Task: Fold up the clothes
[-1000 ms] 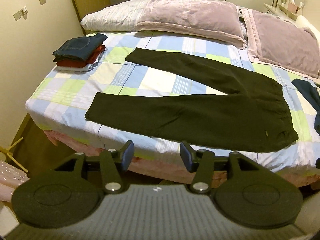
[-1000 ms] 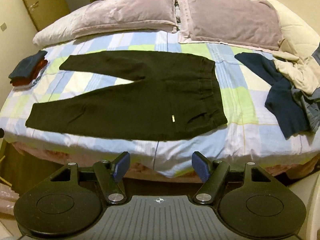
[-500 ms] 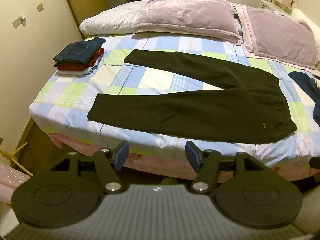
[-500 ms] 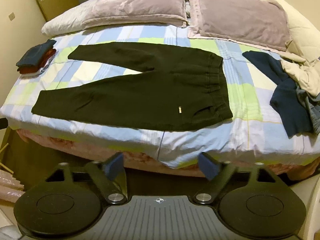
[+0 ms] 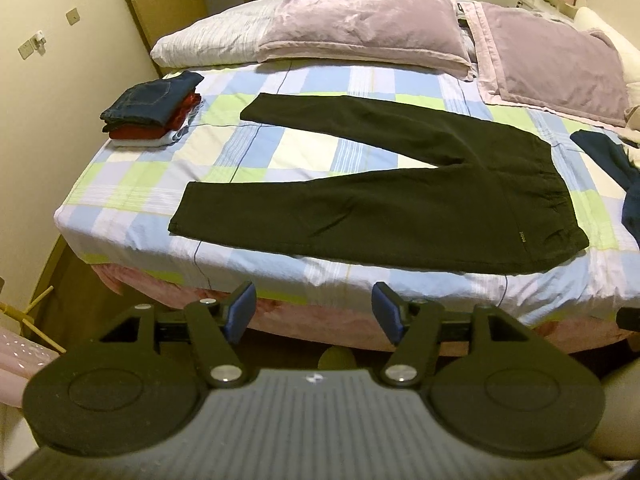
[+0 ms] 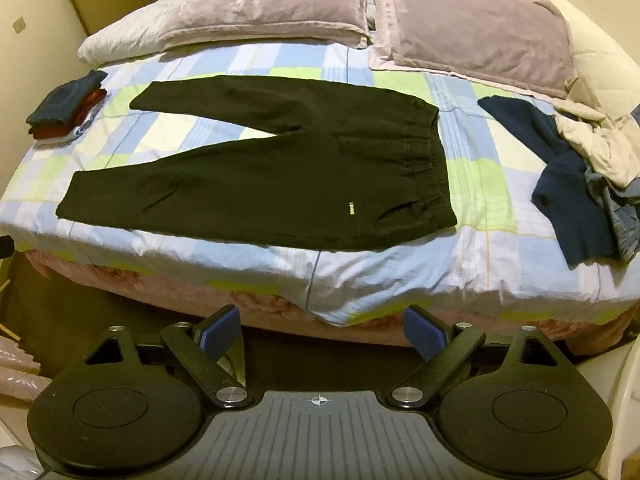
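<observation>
Black trousers [image 5: 380, 208] [image 6: 280, 184] lie flat on the checked bed sheet [image 5: 132, 184], legs spread to the left, waistband to the right. My left gripper [image 5: 314, 312] hangs off the bed's near edge, below the trousers' lower leg; its jaws are opening and hold nothing. My right gripper [image 6: 320, 332] hovers below the mattress edge under the waistband end; its jaws are opening too, with nothing between them. Neither touches the cloth.
A folded stack [image 5: 152, 110] [image 6: 66, 108] of blue, red and white clothes sits at the bed's left. Unfolded navy [image 6: 560, 176] and beige [image 6: 600, 140] garments pile at the right. Two pink pillows [image 5: 360, 32] [image 6: 472, 24] line the head. A wall [image 5: 40, 100] and door stand left.
Both grippers' jaws have spread wider. Both views have drawn back a little from the bed, showing more of its near edge. The trousers have not moved.
</observation>
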`<state>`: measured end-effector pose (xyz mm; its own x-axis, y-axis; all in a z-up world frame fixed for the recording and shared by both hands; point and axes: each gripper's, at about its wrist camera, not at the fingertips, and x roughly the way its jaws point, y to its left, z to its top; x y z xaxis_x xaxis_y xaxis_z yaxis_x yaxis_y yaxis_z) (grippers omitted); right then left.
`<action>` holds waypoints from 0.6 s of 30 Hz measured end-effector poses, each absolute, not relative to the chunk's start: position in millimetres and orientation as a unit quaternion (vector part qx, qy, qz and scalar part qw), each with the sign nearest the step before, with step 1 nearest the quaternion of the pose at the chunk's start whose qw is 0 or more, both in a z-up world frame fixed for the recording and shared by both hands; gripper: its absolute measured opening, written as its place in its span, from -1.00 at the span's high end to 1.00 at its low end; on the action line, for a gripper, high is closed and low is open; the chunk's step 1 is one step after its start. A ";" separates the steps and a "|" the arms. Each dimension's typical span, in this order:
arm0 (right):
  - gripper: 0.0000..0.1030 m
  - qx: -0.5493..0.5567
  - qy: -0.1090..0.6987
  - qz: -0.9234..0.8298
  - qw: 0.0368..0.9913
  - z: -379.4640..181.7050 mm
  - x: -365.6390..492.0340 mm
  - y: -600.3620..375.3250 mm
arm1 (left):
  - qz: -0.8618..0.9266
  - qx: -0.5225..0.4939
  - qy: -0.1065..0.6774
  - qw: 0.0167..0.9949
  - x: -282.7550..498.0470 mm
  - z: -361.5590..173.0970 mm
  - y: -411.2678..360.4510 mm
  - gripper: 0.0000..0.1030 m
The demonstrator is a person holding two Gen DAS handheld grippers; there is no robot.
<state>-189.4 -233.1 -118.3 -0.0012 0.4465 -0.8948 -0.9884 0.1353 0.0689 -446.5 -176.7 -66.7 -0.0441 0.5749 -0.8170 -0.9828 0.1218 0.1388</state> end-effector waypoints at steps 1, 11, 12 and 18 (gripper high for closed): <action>-0.86 -0.327 0.415 0.573 0.627 -118.2 -190.8 -233.1 | 0.609 -0.263 0.389 0.639 -447.1 -66.9 -177.1 -0.18; -0.99 -0.335 0.398 0.583 0.624 -115.7 -199.0 -236.4 | 0.610 -0.267 0.397 0.632 -449.4 -71.4 -183.8 -0.18; -0.99 -0.335 0.398 0.583 0.624 -115.8 -199.3 -236.8 | 0.610 -0.267 0.397 0.631 -450.1 -71.9 -184.2 -0.18; -0.99 -0.337 0.395 0.585 0.624 -114.6 -201.3 -236.0 | 0.611 -0.270 0.399 0.628 -452.9 -73.1 -184.1 -0.18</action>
<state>-201.3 -236.0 -114.6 0.0049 0.4631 -0.8863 -0.9952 0.0890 0.0410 -452.9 -184.1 -73.1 -0.0653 0.5524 -0.8310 -0.9832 0.1067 0.1481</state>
